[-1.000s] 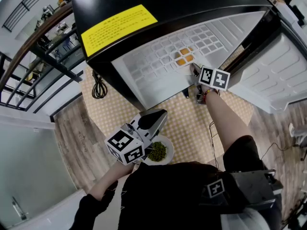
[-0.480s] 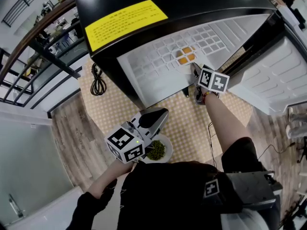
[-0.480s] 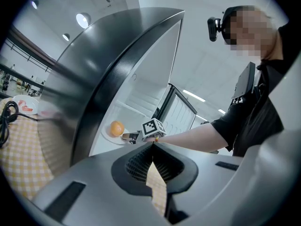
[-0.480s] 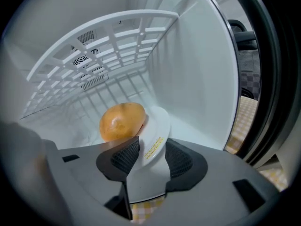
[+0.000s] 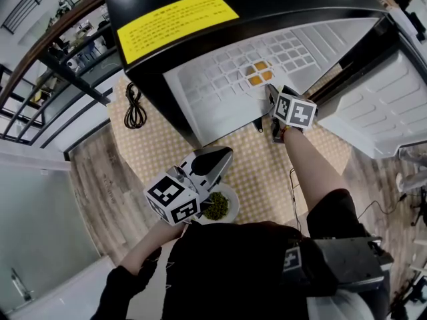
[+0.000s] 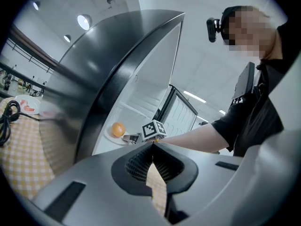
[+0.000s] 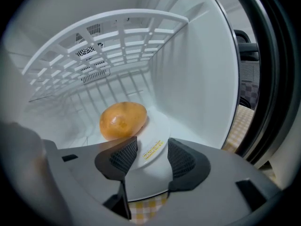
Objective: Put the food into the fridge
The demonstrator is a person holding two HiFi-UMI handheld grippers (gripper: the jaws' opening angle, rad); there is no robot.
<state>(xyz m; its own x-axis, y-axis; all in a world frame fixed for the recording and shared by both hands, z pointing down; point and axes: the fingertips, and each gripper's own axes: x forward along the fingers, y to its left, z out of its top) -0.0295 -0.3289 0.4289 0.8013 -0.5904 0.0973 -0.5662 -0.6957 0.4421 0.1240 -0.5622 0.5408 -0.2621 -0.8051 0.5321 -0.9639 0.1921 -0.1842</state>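
A: Where has the food got to?

B: The round orange food (image 7: 123, 120) sits on a white plate (image 7: 159, 128) inside the fridge (image 7: 197, 74), on a white surface beneath the white wire shelf (image 7: 117, 32).

A: And the gripper that is in there with it?

B: The right gripper (image 7: 153, 158) is at 6 o'clock of the food, at the plate's near edge. Its 2 fingers are spreading apart. The rim lies between them, but the pads do not press on it, so the plate is released.

A: What about the other one?

B: The left gripper (image 6: 153, 146) is low, in front of the person. Its fingers are clenched tip to tip with nothing between them. Seen from above, a 2nd plate (image 5: 233, 210) with greens (image 5: 218, 207) lies at 4 o'clock of that gripper, on the chequered mat (image 5: 267, 172). I cannot tell whether gripper and plate touch.

A: Anything else round the fridge?

B: Its white door (image 5: 393, 105) stands open at 3 o'clock. A yellow label (image 5: 177, 15) is on the black top at 11 o'clock. A coiled black cable (image 5: 135, 115) lies on the mat at 9 o'clock of the opening.
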